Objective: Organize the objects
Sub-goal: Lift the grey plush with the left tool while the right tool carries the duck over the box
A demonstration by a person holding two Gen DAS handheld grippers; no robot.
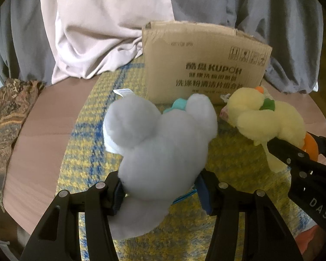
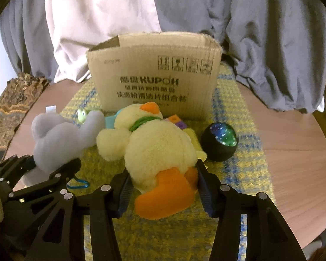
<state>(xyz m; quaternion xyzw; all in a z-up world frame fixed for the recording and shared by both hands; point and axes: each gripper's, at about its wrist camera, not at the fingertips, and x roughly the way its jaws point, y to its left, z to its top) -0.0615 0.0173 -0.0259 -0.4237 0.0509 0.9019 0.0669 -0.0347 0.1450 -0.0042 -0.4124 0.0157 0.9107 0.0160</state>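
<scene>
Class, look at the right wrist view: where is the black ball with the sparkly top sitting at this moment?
The black ball sits on the yellow-and-blue mat, right of the yellow plush duck and just in front of the cardboard box's right corner.

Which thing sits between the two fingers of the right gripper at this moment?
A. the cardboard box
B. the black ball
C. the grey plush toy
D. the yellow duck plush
D: in the right wrist view the right gripper has its fingers on both sides of the yellow duck plush near its orange feet, while the grey plush toy sits in the left gripper.
</scene>
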